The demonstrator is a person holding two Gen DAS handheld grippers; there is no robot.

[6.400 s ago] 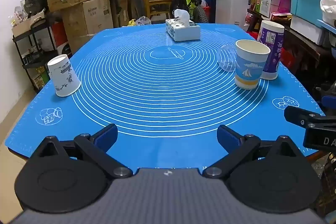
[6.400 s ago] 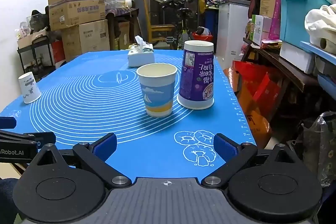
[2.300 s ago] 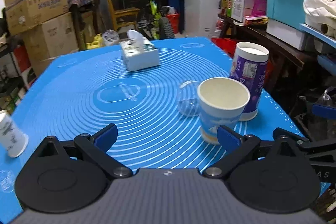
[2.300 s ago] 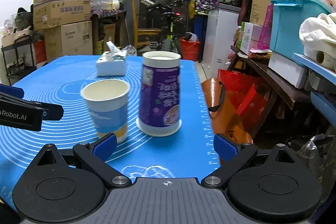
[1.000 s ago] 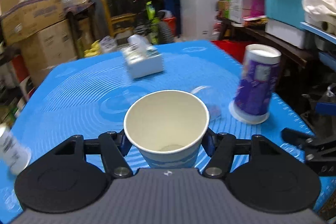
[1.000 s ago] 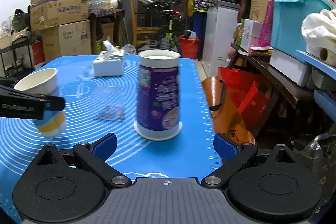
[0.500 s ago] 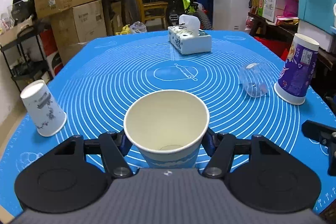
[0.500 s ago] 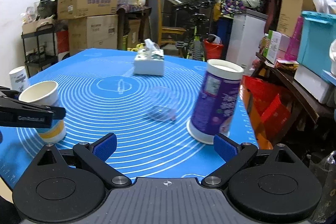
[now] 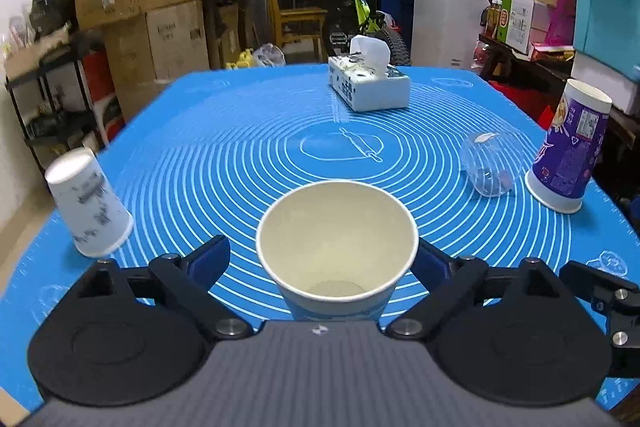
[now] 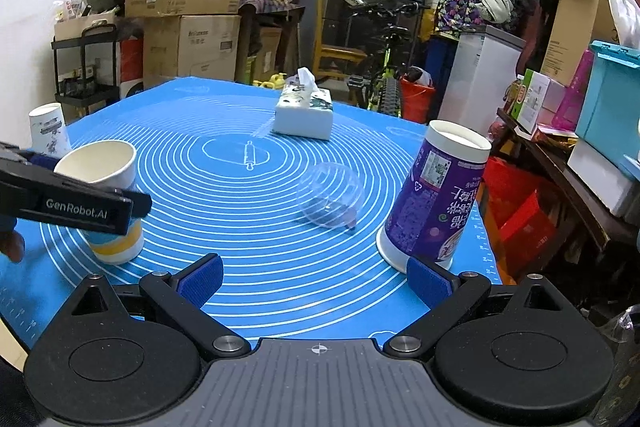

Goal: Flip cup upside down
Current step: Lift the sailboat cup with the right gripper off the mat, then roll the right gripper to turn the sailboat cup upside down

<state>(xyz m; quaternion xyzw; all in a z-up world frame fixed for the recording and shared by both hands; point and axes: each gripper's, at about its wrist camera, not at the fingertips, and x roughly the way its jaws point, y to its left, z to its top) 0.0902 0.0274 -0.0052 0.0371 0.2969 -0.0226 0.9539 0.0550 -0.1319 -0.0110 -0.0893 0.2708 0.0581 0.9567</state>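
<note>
A paper cup with a blue and yellow print stands upright, mouth up, on the blue mat, between the fingers of my left gripper. The left jaws are spread wide, with a gap on the cup's left side. In the right wrist view the cup rests on the mat at the left, partly behind the left gripper's finger. My right gripper is open and empty over the mat's near right part.
An upside-down white cup stands at the left edge. A tall purple cup, upside down, and a clear plastic cup on its side are at the right. A tissue box sits at the back.
My left gripper has opened around the cup, which now stands on the mat near the middle-left. Earlier it gripped the cup and carried it left from beside the purple cup.
</note>
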